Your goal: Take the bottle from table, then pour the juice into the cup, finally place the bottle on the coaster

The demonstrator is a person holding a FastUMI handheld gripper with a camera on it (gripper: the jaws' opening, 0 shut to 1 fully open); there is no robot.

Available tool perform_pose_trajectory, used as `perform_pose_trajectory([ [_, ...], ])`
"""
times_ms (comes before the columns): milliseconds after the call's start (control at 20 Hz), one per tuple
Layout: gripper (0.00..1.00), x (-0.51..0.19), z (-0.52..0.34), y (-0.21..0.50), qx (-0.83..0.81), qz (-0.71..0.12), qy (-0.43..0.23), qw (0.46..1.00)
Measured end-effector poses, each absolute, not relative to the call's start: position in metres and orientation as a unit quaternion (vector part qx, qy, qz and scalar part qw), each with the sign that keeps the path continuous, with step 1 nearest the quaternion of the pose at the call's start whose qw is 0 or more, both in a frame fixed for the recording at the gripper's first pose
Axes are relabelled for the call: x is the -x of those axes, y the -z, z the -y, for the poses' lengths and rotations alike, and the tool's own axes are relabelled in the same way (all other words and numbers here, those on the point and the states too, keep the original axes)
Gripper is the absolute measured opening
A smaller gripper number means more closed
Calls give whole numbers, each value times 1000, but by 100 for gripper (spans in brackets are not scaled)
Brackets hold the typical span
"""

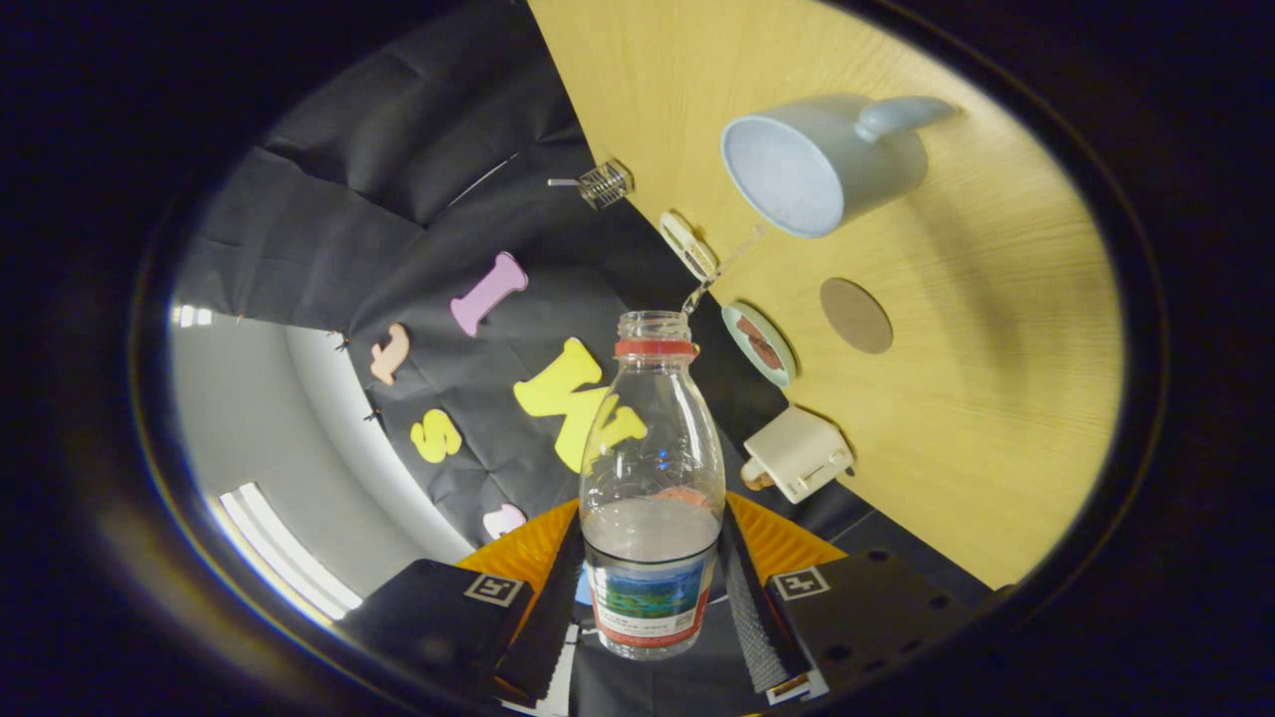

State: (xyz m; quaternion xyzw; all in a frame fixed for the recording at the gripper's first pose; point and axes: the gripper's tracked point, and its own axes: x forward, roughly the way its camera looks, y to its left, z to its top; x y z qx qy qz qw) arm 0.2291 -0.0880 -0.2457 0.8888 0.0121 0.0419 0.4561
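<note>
In the gripper view my hand-held gripper point(652, 588) pinches the bottle point(652, 478) between both fingers, tipped, a thin stream leaving its mouth toward the cup point(822, 164) on the counter point(996, 398). Pouring looks underway; the coaster point(856, 315) waits bare beside the cup.

Cloth-walled booth point(398, 199), wooden table point(996, 398)

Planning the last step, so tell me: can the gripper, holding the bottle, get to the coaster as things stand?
Probably yes. The gripper is shut on the bottle, and the brown coaster lies bare on the table, between the cup and a small dish. Nothing covers it.
</note>
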Motion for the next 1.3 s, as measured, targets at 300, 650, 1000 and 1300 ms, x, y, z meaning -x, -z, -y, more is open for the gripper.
perform_pose_trajectory([
  [300,76,-227,100,245,-895,-3,-41,445],
  [650,75,-226,105,251,-904,0,-38,426],
  [1000,76,-225,97,260,-884,-6,-34,465],
  [1300,77,-219,83,254,-775,-2,-45,630],
])
